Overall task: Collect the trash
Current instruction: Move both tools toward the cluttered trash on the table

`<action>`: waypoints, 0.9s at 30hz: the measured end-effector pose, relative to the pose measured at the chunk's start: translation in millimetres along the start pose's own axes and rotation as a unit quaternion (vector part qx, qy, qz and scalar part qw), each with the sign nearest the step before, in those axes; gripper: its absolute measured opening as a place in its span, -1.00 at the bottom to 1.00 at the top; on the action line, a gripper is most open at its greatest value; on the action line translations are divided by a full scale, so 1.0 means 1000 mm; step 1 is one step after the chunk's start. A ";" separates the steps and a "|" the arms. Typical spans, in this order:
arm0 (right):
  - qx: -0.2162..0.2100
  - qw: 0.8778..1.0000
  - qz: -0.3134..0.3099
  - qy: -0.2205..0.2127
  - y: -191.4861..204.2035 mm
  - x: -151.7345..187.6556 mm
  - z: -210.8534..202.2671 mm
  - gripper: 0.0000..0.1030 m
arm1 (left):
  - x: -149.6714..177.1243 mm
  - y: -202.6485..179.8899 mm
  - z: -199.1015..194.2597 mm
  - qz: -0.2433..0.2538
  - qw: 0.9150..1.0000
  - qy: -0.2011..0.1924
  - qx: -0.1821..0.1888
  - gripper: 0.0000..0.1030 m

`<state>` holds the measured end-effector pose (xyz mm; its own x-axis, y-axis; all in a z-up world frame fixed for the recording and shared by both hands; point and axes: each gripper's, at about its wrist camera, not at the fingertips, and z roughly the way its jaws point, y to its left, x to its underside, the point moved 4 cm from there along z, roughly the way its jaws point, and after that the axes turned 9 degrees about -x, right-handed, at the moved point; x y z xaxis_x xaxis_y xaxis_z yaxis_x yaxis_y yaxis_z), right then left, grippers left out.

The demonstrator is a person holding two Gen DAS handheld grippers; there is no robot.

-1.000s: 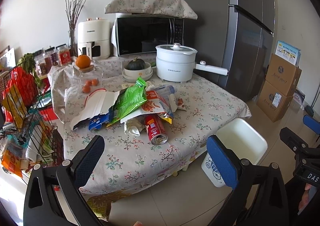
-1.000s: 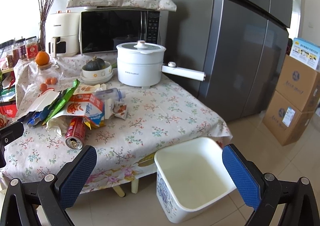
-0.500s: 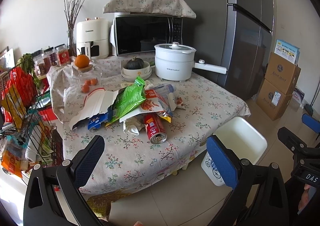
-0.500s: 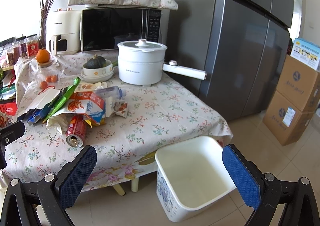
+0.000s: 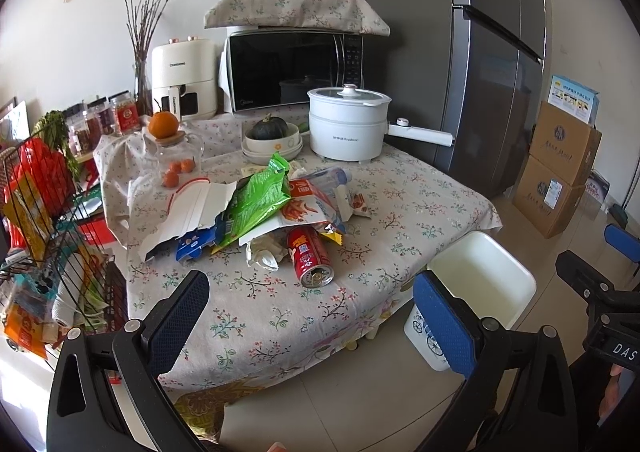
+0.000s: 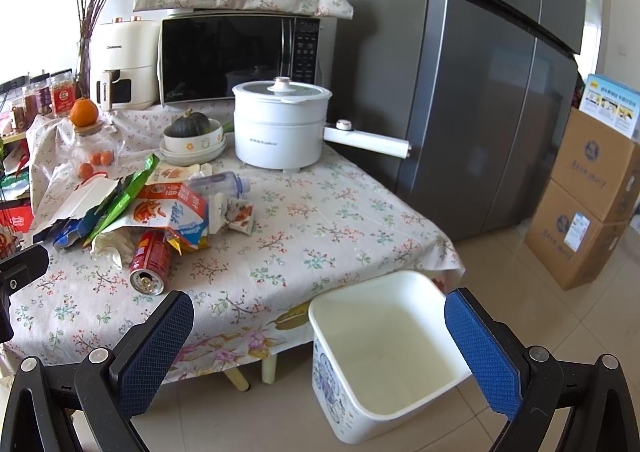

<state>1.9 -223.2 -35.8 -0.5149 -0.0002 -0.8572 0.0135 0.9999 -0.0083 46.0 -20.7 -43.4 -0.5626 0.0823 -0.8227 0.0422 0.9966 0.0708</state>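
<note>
Both grippers hang before the table (image 6: 320, 220) with jaws spread wide and nothing between them: the left gripper (image 5: 310, 312) over the near edge, the right gripper (image 6: 320, 332) over the near right corner and the bin (image 6: 384, 356).

The trash sits in a heap toward the table's left side. A red can (image 5: 310, 256) lies on its side nearest the front edge, its open top facing the cameras; its label carries small print too fine to read. Behind it lie a green bag (image 5: 260, 200), a torn white box (image 5: 192, 208), a carton (image 6: 172, 208) printed with Chinese characters, a clear bottle (image 6: 220, 182) and a crumpled tissue (image 5: 262, 254). A blue wrapper (image 5: 194, 242) is mostly hidden under the box. The white bin stands empty on the floor at the right corner, a blue drawing on its side.

At the far edge, the air fryer (image 5: 184, 78) reads "CHANGHONG"; the white pot (image 6: 280, 124) bears small grey lettering, hard to make out. In the left view, "DAS" shows on the other gripper's body, cut off at the frame edge.
</note>
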 end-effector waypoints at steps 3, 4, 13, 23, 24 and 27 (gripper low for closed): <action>0.000 1.000 0.000 0.000 0.000 0.000 0.000 1.00 | 0.000 0.000 0.001 0.001 1.000 0.000 0.000 1.00; 0.000 1.000 0.000 -0.001 0.000 0.000 0.000 1.00 | 0.000 0.000 0.001 0.001 1.000 0.000 0.000 1.00; -0.002 1.000 -0.001 0.007 -0.001 0.001 0.005 1.00 | 0.000 0.003 0.004 0.004 1.000 0.003 -0.005 1.00; 0.002 1.000 -0.012 0.009 0.002 -0.007 0.016 1.00 | 0.000 0.005 0.019 0.003 1.000 0.012 -0.017 1.00; 0.002 1.000 -0.011 0.008 0.002 -0.008 0.017 1.00 | 0.000 0.005 0.020 0.002 1.000 0.012 -0.017 1.00; 0.001 1.000 -0.007 0.004 -0.001 -0.011 0.019 1.00 | -0.001 0.002 0.025 0.004 1.000 0.014 -0.019 1.00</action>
<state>23.7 -224.3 -36.4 -0.5226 -0.0132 -0.8525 0.0082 0.9998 -0.0206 66.8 -18.5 -56.6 -0.5860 0.0895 -0.8054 0.0158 0.9950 0.0990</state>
